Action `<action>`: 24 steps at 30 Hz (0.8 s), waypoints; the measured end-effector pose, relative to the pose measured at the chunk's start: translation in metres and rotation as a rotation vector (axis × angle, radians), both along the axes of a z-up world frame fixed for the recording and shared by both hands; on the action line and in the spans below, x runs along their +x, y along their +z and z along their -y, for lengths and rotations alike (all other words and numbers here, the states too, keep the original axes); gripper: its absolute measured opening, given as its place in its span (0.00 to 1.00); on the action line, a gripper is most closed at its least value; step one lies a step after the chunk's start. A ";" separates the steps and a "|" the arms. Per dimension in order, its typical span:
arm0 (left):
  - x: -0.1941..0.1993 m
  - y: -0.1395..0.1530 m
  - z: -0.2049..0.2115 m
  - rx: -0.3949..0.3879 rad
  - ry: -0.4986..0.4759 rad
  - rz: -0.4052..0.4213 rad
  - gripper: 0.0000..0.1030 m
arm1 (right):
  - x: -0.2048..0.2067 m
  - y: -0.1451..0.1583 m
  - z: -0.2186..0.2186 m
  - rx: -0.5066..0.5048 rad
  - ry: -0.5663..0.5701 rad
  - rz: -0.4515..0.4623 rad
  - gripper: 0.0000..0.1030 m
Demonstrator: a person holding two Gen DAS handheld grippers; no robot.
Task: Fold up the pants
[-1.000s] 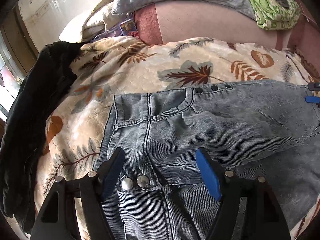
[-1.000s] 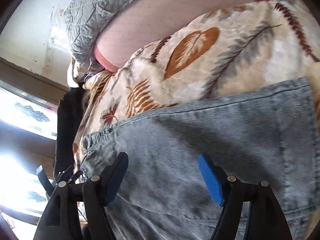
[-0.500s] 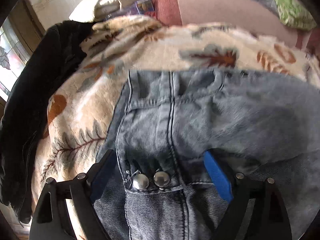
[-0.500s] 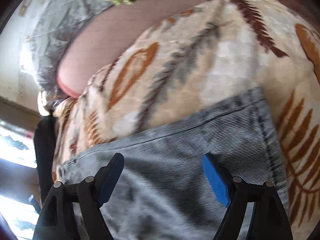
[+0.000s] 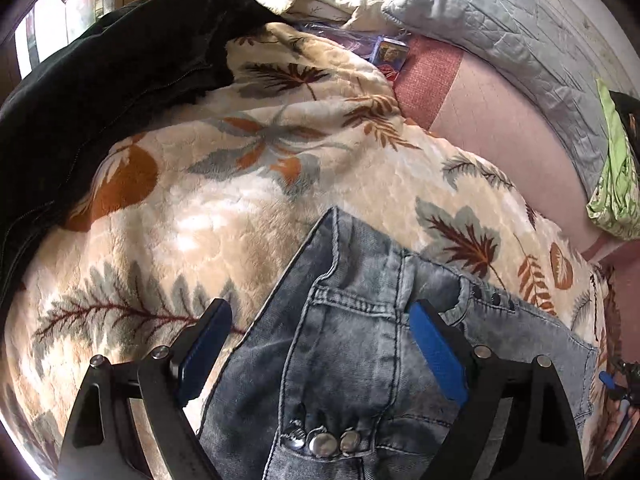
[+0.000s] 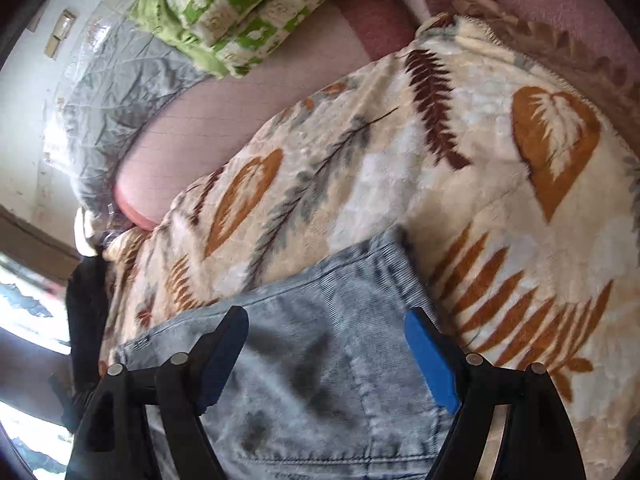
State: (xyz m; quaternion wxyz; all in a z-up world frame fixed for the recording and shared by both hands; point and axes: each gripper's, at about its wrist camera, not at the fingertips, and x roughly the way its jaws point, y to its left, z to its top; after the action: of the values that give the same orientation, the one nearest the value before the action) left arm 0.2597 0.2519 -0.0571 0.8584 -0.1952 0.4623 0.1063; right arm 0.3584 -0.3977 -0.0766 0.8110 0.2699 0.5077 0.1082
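Observation:
Grey-blue washed jeans point(image 5: 360, 344) lie flat on a cream blanket with a leaf print point(image 5: 224, 208). In the left wrist view I see their waistband end, with metal buttons point(image 5: 322, 444) near the bottom edge. My left gripper point(image 5: 320, 320) is open, its jaws either side of the waistband, just above the cloth. In the right wrist view the other end of the jeans point(image 6: 332, 360) shows with a hem seam. My right gripper point(image 6: 326, 320) is open above that corner. Neither gripper holds cloth.
A black jacket point(image 5: 88, 80) lies on the left edge of the blanket. A grey quilted pillow point(image 5: 500, 20) and a green patterned cloth point(image 6: 240, 4) rest on a pink sheet point(image 5: 508, 128) at the back. A window is at far left.
Both grippers have swung round: the left now looks towards the waistband corner and the black jacket, the right towards the far hem corner. Both stay open.

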 end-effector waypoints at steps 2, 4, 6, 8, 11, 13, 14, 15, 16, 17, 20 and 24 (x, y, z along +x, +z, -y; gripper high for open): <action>0.006 0.005 0.014 0.016 -0.051 0.017 0.88 | -0.006 -0.007 -0.017 0.071 0.065 -0.023 0.81; 0.009 0.002 0.032 0.015 -0.111 0.017 0.88 | -0.010 -0.016 -0.034 0.107 0.128 -0.034 0.81; 0.014 -0.015 0.052 0.059 -0.164 -0.044 0.88 | -0.009 -0.038 -0.051 0.040 0.156 -0.088 0.81; 0.022 -0.044 0.068 0.152 -0.210 -0.140 0.88 | -0.008 -0.052 -0.053 0.007 0.140 -0.091 0.82; 0.021 -0.055 0.087 0.302 -0.248 -0.156 0.90 | -0.009 -0.040 -0.053 0.004 0.127 -0.095 0.85; 0.018 -0.044 0.086 0.280 -0.250 -0.145 0.90 | -0.012 -0.029 -0.050 -0.032 0.129 -0.091 0.85; 0.016 -0.036 0.082 0.259 -0.239 -0.117 0.90 | -0.012 -0.022 -0.046 -0.046 0.128 -0.076 0.85; 0.013 -0.029 0.076 0.238 -0.226 -0.091 0.90 | -0.014 -0.014 -0.037 -0.056 0.110 -0.053 0.85; 0.012 -0.023 0.068 0.219 -0.209 -0.074 0.90 | -0.015 -0.006 -0.028 -0.072 0.074 -0.035 0.85; 0.013 -0.019 0.058 0.199 -0.186 -0.067 0.90 | -0.015 -0.001 -0.017 -0.095 0.030 -0.026 0.85; 0.024 -0.021 0.026 0.086 -0.111 -0.082 0.90 | 0.000 0.002 0.011 -0.147 -0.033 -0.035 0.85; 0.046 -0.034 -0.010 -0.061 -0.046 -0.111 0.90 | 0.029 0.000 0.027 -0.156 -0.050 -0.044 0.85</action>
State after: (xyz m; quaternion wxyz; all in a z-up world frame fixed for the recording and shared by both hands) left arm 0.3054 0.2614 -0.0910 0.8274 -0.2045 0.5164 0.0831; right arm 0.3869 -0.4250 -0.0767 0.8205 0.2209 0.5256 0.0423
